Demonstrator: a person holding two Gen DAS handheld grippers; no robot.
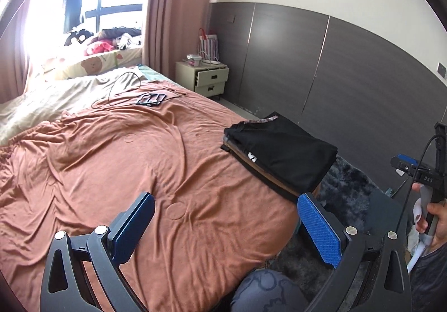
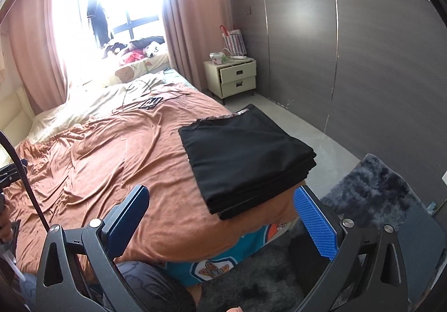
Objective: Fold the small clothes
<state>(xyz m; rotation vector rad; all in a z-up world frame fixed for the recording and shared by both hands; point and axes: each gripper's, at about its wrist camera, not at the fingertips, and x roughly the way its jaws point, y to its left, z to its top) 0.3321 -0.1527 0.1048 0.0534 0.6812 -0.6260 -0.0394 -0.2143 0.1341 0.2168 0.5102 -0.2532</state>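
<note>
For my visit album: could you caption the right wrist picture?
Open right tool hovers over a rust-coloured bedspread, near a stack of folded black clothes at the bed's corner.

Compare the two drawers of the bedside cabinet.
The top drawer is pulled partly out, with a dark gap at its left side; the bottom drawer sits flush and closed. The cabinet's cluttered top lies right above the top drawer; the bottom drawer is nearest the legs. Both are cream with one dark handle.

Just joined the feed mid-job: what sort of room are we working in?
Most likely a home bedroom: a bed with a rust-orange cover, a cream two-drawer nightstand, and pink curtains beside a bright window.
</note>
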